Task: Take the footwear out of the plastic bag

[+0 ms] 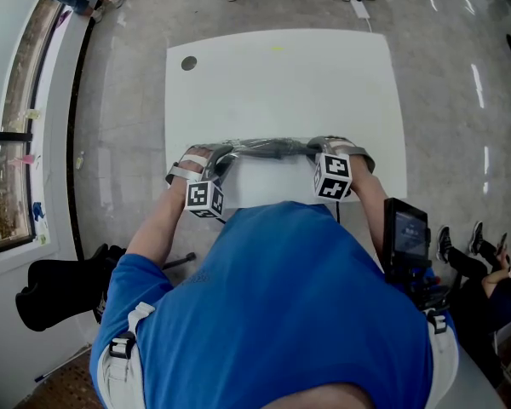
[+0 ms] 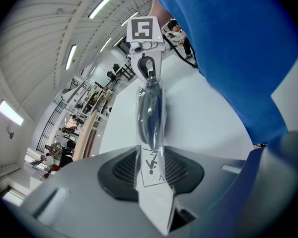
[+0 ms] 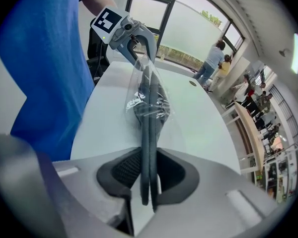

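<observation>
Glossy clear plastic bag (image 3: 135,102), matt dark footwear (image 3: 149,133), smooth white table (image 1: 281,83)

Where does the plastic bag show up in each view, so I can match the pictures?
Head view: plastic bag stretched above the table's near edge, between left gripper and right gripper.
Left gripper view: plastic bag runs up the middle, pinched at the bottom.
Right gripper view: plastic bag in the centre, round dark footwear.
Shared landmark: white table.
</observation>
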